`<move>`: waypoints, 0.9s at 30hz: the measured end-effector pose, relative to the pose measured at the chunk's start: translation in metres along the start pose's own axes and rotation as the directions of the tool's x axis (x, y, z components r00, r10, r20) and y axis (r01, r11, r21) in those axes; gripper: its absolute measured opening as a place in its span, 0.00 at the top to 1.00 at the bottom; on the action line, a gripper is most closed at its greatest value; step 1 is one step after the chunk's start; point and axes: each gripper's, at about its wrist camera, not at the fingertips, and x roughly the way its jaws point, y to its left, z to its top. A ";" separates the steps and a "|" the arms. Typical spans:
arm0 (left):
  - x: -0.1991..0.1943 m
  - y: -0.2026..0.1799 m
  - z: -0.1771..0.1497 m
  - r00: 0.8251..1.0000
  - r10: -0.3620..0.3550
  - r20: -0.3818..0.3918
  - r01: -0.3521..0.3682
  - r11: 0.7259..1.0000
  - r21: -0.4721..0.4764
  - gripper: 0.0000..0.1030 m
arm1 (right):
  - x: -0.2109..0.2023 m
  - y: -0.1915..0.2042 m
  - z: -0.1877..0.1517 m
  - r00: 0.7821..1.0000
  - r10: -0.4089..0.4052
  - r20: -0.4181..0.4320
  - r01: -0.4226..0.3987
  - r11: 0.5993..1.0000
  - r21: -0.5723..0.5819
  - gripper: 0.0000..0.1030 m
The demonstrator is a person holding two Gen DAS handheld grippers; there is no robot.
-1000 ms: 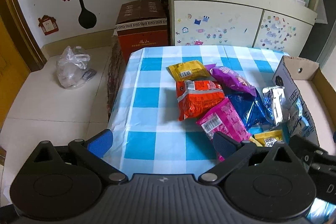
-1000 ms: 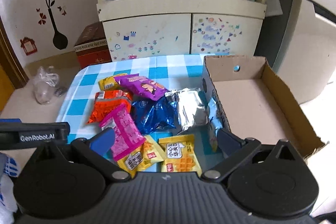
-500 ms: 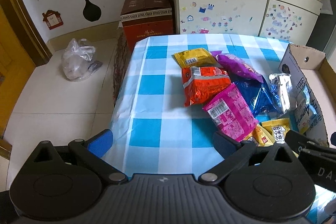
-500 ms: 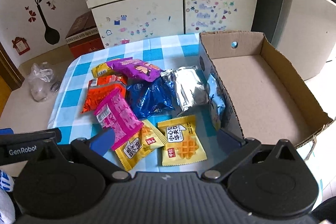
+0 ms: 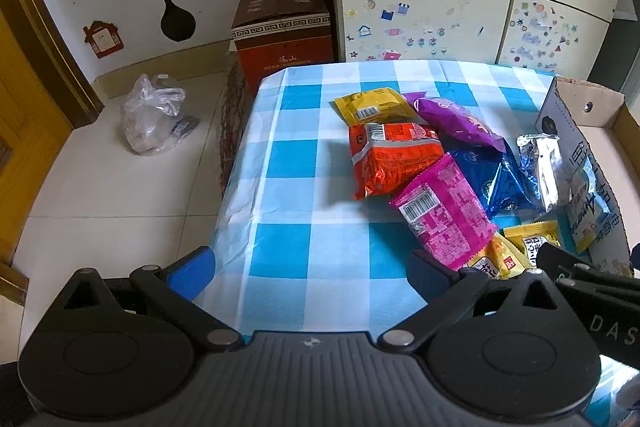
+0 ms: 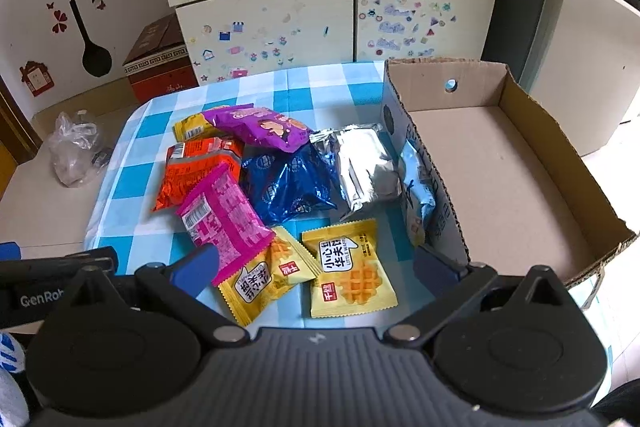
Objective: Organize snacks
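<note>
A surface [image 6: 312,83] covered by a blue-and-white checked cloth is seen from both wrist views, with a cream cabinet [image 6: 332,19] behind it. An open cardboard box [image 6: 532,131] is set on the right part of the surface, and nothing is seen inside it. A pale blue packet [image 6: 416,183] is leaned against the outside of the box's left wall.

The snacks are gathered in a loose heap just left of the box. A silver packet [image 6: 364,167] is laid beside the pale blue one, and a dark blue packet [image 6: 288,183] is placed to its left, touching it. A purple packet [image 6: 256,127] is rested over the far edge of the dark blue one and over a small yellow packet [image 5: 374,105] at the far side of the heap. An orange packet [image 6: 196,167] is placed left of the dark blue one, and a pink packet [image 6: 224,215] is overlapped onto its near end. Two yellow waffle packets lie nearest the cameras: one [image 6: 350,269] flat on the cloth, the other [image 6: 268,275] partly tucked under the pink packet.

The left claw [image 5: 312,269] is held over the near left part of the surface with its fingers spread wide and nothing between them. The right claw [image 6: 314,265] is held above the waffle packets, its fingers likewise spread wide and gripping nothing.
</note>
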 end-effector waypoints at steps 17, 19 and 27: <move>-0.002 -0.006 0.000 0.999 0.032 0.027 -0.033 0.999 0.030 0.00 | -0.002 0.003 0.002 0.999 -0.031 0.027 0.031 0.999 -0.023 0.01; -0.001 -0.006 0.001 0.999 0.034 0.028 -0.035 0.999 0.030 0.00 | -0.002 0.002 0.002 0.999 -0.030 0.025 0.031 0.999 -0.022 0.01; -0.002 -0.006 0.001 0.999 0.033 0.025 -0.034 0.999 0.028 0.00 | -0.001 0.002 0.003 0.999 -0.029 0.025 0.030 0.999 -0.023 0.01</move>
